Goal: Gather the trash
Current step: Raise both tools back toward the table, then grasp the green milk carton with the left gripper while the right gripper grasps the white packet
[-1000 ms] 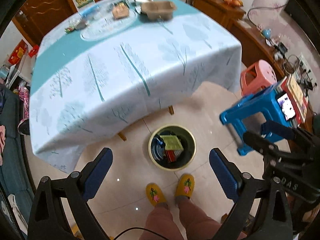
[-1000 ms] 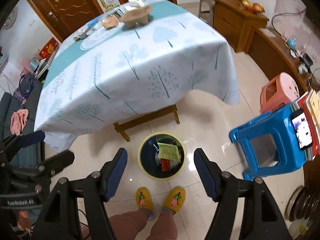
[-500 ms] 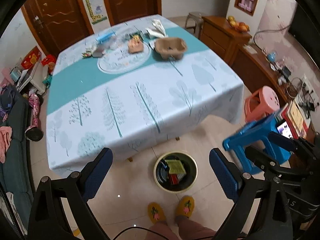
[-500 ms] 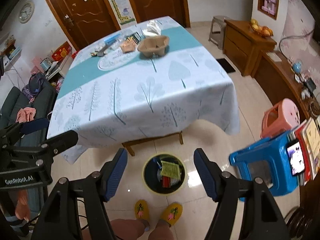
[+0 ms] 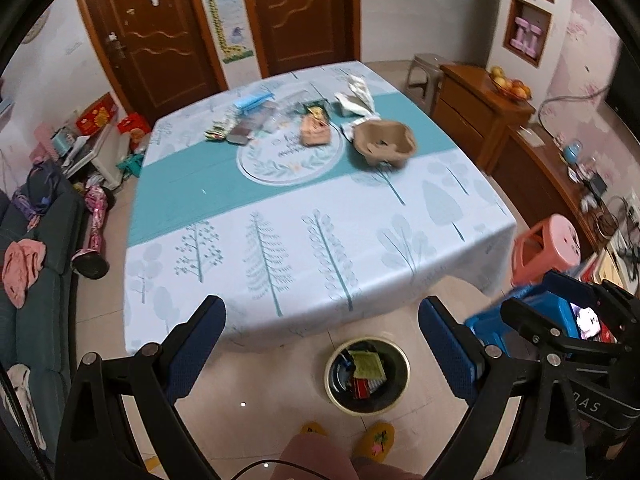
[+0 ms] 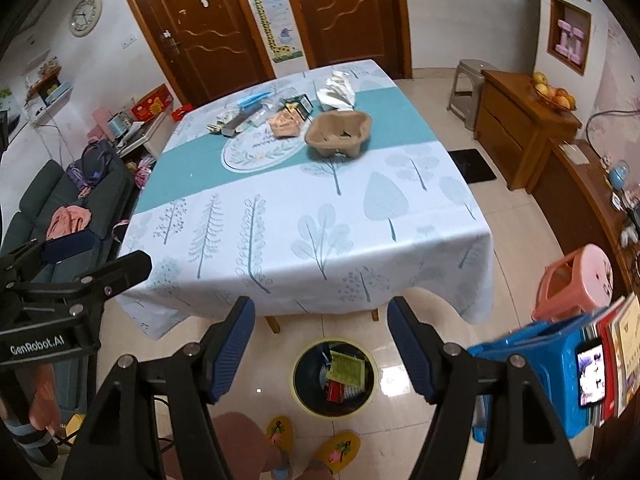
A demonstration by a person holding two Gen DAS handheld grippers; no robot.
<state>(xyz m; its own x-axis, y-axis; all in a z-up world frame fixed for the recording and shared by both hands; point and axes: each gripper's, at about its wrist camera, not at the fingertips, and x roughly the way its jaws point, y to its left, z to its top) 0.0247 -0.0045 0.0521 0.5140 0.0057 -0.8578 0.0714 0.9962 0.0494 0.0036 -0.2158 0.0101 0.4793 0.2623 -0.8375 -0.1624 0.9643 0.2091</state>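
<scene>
Fingers of left gripper and right gripper spread wide, empty. Pulp cup carrier on desk: likely light, crushable; pinch its rim.

bin before table, cup carrier on table

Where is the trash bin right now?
The trash bin stands on the floor just in front of the table, near the person's yellow slippers; both views show it low and centre, with the blue stool to its right.
</scene>
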